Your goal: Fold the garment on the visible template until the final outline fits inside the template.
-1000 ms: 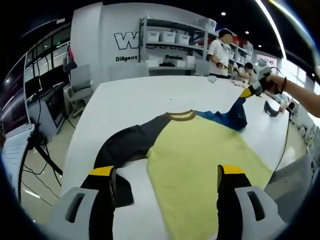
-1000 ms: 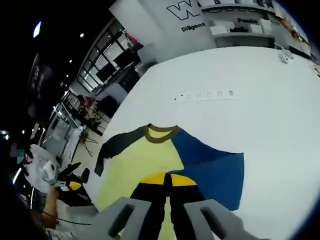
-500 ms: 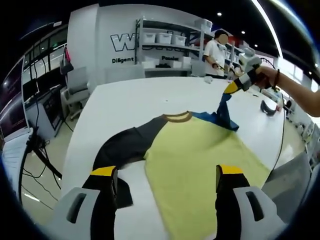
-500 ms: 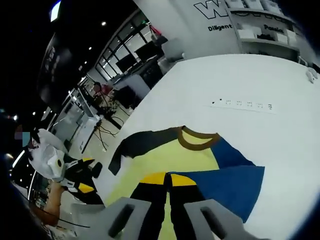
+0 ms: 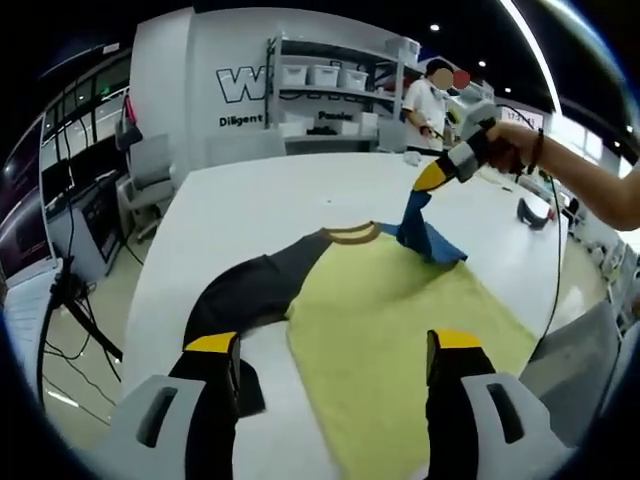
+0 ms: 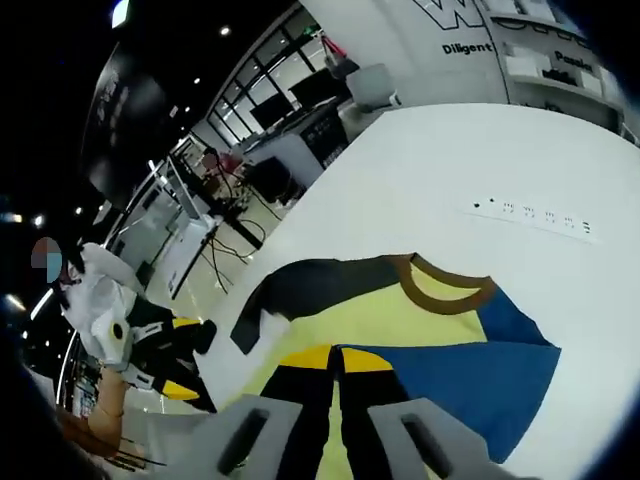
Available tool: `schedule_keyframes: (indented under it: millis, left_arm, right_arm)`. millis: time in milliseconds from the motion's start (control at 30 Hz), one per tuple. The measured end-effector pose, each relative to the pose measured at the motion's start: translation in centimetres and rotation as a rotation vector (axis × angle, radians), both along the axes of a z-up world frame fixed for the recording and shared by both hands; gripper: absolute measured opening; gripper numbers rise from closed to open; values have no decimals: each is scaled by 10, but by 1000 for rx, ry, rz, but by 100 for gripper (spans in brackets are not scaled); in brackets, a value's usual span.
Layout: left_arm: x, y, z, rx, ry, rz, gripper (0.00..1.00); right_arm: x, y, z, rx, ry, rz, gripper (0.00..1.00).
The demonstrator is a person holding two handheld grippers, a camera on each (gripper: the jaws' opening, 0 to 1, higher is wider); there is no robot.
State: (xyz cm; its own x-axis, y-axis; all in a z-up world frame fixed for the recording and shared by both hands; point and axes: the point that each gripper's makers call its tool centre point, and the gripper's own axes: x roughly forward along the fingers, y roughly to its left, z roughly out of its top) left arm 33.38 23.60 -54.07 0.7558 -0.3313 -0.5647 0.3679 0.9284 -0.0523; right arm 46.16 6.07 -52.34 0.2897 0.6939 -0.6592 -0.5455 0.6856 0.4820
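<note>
White worktop [image 5: 250, 210] holds the shirt [image 5: 390, 320]. Your right tool [image 5: 437, 175] pinches the blue sleeve [image 5: 425, 235]; lay it flat across the yellow front. Your left tool [image 5: 325, 350] waits open.

Yellow shirt [image 5: 400, 330] lies flat, blue sleeve [image 5: 425, 225] lifted, dark sleeve [image 5: 250, 290] spread.

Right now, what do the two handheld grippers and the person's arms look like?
The left gripper has black jaws capped with yellow tips, rising from pale grey housings with slot-shaped openings. The right gripper is built the same way: black jaws, yellow tips, grey body. In the left gripper view it also shows a white body with a dark cable trailing down. The right hand wears a dark band at the wrist; no sleeve reaches the forearm.
</note>
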Motion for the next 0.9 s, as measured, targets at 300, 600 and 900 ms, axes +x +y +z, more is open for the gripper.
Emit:
schedule_keyframes:
  millis: [300,600,900]
  left_arm:
    - [5,-3,-2,4,4,-22,74]
    - [10,-4,-7,8,15,-36,72]
    - [37,-14,-23,37,32,-90,68]
  right_arm:
    - [1,41,-5,-25,-15,44,0]
    - [1,70,-31,-55,13,72,0]
    - [7,81,-65,-75,81,77,0]
